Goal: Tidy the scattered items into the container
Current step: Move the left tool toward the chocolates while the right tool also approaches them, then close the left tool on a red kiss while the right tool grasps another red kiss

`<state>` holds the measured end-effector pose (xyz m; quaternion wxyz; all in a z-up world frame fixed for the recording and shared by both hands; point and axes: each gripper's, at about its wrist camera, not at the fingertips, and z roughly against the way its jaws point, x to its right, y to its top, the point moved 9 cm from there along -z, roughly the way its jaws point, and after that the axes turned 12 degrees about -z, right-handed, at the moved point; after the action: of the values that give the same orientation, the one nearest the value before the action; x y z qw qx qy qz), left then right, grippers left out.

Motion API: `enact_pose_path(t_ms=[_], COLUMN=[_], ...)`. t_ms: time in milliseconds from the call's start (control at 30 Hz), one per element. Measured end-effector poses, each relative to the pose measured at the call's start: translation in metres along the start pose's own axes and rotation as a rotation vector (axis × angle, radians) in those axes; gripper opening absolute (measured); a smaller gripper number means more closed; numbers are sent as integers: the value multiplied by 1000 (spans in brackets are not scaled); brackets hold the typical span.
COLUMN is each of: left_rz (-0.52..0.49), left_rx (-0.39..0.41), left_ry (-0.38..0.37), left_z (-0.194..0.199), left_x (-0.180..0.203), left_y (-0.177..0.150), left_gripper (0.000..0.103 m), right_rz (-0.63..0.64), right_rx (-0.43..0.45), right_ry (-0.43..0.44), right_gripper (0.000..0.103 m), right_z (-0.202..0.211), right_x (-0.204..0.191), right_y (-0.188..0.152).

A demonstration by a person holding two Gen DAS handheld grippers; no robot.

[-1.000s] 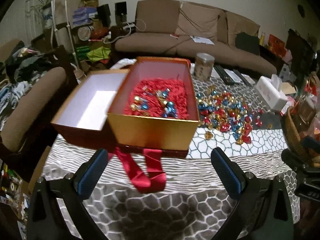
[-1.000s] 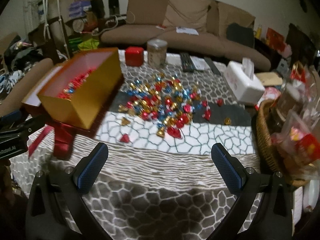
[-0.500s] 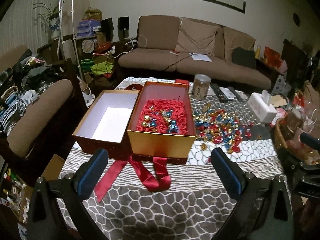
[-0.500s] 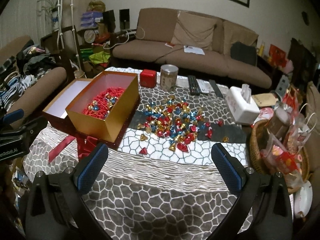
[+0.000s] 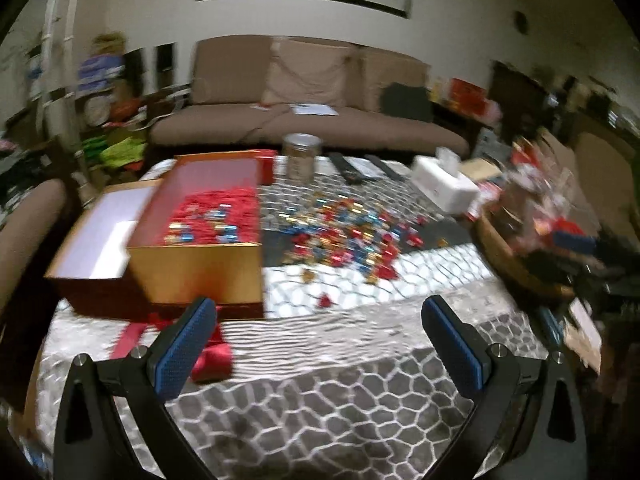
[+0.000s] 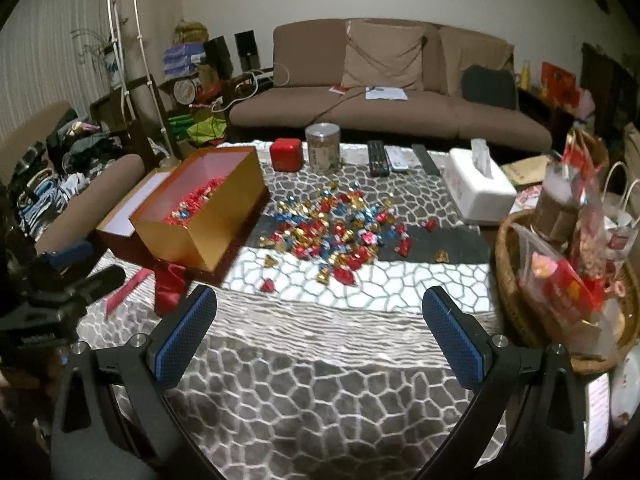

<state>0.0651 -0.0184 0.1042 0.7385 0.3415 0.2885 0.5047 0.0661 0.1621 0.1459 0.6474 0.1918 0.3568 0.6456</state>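
Since half a second ago, the left tongs (image 5: 318,338) are swinging rightward, blurring their view; the right tongs (image 6: 319,330) are easing closer. Both are gaping wide, holding nothing. The foil-wrapped red, blue and gold candies (image 6: 334,230) are lying scattered on the surface just right of the open gold cardboard box (image 6: 208,222), some already sitting inside it.

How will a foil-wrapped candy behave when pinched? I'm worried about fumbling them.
The candies look small and shiny, so probably light and somewhat slippery. Their crinkled foil likely dents easily. Tightly clustered, neighbours may scatter if nudged.
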Motion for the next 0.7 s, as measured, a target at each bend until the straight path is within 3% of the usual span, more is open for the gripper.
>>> enact_pose_path(t_ms=[133,233,300,467,633,700], left_rz=[-63,-50,-36,14,38,45], left_rx=[-22,-17,-19,-52,-71,-92], left_ry=[-37,-75,-94,-118,-113,-131], left_z=[-29,-46,-57,-89,-121,-134], left_x=[26,32,33,23,15,15], left_y=[-12,-14,-14,-16,-19,-23], left_gripper=[103,103,103,103,101,90], right_rz=[32,34,34,55,73,76], right_rx=[-15,-31,-49,-113,-198,-220], right_ry=[-13,1,9,46,82,94], right_gripper=[102,88,83,52,36,36], right_z=[-17,-33,-45,-90,-148,-169], right_x=[17,25,29,34,38,42], right_y=[-12,-15,-17,-24,-30,-31])
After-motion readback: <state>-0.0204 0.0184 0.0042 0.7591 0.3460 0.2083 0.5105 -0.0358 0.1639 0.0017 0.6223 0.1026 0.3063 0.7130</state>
